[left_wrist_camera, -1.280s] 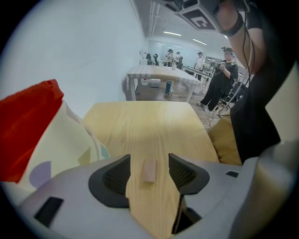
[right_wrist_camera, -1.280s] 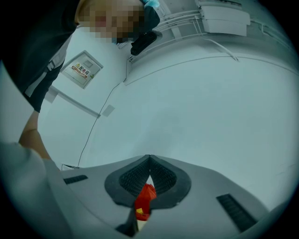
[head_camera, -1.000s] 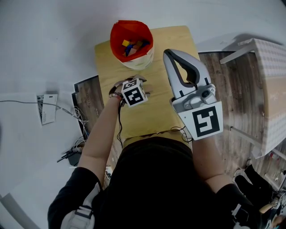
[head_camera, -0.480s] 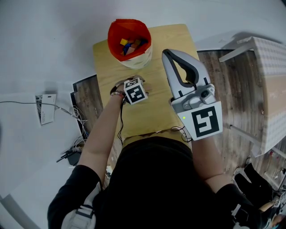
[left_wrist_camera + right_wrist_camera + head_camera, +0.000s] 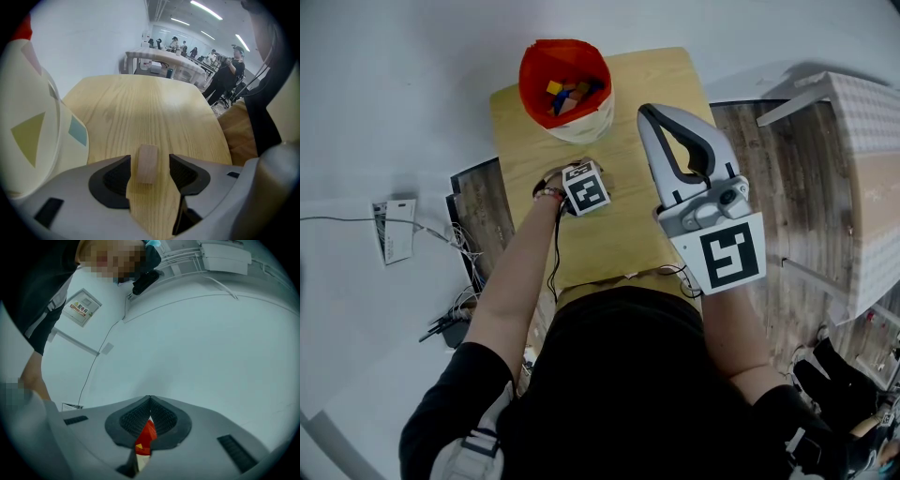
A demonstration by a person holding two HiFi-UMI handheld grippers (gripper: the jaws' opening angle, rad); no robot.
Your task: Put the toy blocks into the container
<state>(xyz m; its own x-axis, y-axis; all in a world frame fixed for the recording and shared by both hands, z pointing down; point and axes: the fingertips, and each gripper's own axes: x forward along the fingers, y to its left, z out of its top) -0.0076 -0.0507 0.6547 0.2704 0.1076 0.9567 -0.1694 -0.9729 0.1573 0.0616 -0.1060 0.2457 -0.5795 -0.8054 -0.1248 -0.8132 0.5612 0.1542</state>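
While the right gripper (image 5: 150,399) is held up level nearest the person, its fingers (image 5: 132,419) clenched tip to tip on nothing, with only a sliver of red showing through the slit behind them, the work in hand lies lower down with the left gripper (image 5: 150,161). It points steeply down at the bench (image 5: 140,103). Its fingers (image 5: 114,180) stand released and apart, with a pale wooden block (image 5: 147,163) lying flat on the wood between them. A little bench shows on either side of the block, so neither pad presses on it. Just outside the left finger rises the cream wall of the container (image 5: 33,140), printed with coloured shapes, near but not touching. In the head view that container stands at the far end of the bench, beyond the fingertips, red inside and already holding several coloured blocks (image 5: 567,92). No other loose block shows on the bench, so the task looks nearly finished. This piece appears to be the last, and what remains is to close on it, lift it and drop it into the container.
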